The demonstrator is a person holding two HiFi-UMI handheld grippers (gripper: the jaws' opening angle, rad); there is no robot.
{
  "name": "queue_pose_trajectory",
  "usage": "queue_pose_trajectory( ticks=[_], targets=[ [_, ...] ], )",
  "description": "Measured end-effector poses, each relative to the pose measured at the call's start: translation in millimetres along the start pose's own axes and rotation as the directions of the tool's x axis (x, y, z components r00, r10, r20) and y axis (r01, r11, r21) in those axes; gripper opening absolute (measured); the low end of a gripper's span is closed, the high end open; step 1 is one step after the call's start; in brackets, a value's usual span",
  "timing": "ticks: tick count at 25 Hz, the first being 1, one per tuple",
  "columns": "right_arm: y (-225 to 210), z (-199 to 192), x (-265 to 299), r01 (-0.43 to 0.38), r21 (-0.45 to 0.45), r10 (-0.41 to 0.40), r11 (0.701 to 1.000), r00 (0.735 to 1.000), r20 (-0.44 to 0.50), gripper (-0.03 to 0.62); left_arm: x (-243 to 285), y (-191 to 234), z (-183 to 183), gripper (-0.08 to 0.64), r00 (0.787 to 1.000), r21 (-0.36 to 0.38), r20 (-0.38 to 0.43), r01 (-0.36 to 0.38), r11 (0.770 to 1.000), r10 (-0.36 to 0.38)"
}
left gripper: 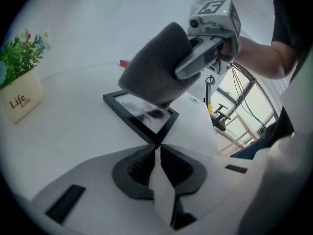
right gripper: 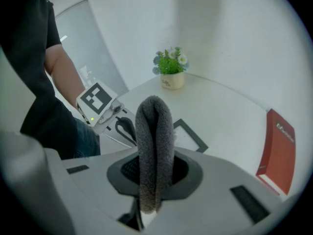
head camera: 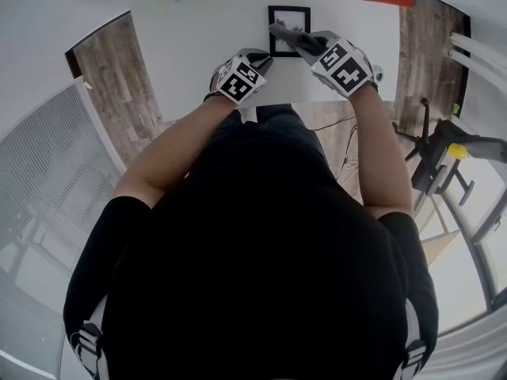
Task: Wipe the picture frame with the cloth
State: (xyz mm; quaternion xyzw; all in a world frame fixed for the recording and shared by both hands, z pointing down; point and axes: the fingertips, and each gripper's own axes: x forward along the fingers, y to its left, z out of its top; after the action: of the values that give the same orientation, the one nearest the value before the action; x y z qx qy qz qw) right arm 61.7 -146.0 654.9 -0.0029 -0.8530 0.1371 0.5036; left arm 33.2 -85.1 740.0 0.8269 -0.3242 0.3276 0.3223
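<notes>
At the left of the white worktop (head camera: 206, 22) stands a small potted plant (left gripper: 19, 82), well clear of the work. The left gripper (left gripper: 157, 148) lies low on the worktop with its fingers clenched together. The near corner of the picture frame (left gripper: 142, 114) sits right at their tips; it may be nipped there to steady it, though the view does not settle whether it is held or only touched.

The frame lies flat, glass up, near the worktop's middle in front of the person. In the head view its long axis runs away from the person, with 1 short side nearest them. The 2 grippers flank its near end.

The grey cloth (left gripper: 156, 67) hangs doubled over the frame, its lower end down on the side of the glass towards the right gripper. The right gripper (right gripper: 155, 177) has its fingers clamped on the cloth, which stands up between them as a thick fold.

I judge that the wiping itself is in hand. The next move calls for drawing the cloth along the glass, lightly enough that the frame does not slide, then round the black border.

At the far right lies a red book (right gripper: 276, 151), well apart.
</notes>
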Motion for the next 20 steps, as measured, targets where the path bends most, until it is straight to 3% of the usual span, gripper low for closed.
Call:
queue_pose_trajectory(
  ticks=[5,10,16,20],
  targets=[
    [-40.7,16.8,-12.6,0.11,-0.034,-0.11,0.993,0.994,0.021,0.043,-0.1,0.0,0.0,0.041,1.0,0.005,-0.002,0.003,1.0,-0.003],
    [-74.7,22.1,-12.6,0.198,-0.106,-0.202,0.974,0.979,-0.029,0.043,-0.5,-0.4,0.4,0.04,1.0,0.016,0.0,0.0,1.0,0.0],
    [-92.0,14.8,6.1,0.213,-0.097,-0.22,0.972,0.974,-0.062,0.043,-0.7,-1.4,-0.1,0.038,1.0,0.033,0.001,-0.005,0.999,0.004],
    [-89.6,1.7,19.0,0.216,-0.157,-0.236,0.964,0.964,-0.121,0.043,0.1,-2.2,1.6,0.038,1.0,0.03,0.001,0.0,1.0,0.0]
  ],
)
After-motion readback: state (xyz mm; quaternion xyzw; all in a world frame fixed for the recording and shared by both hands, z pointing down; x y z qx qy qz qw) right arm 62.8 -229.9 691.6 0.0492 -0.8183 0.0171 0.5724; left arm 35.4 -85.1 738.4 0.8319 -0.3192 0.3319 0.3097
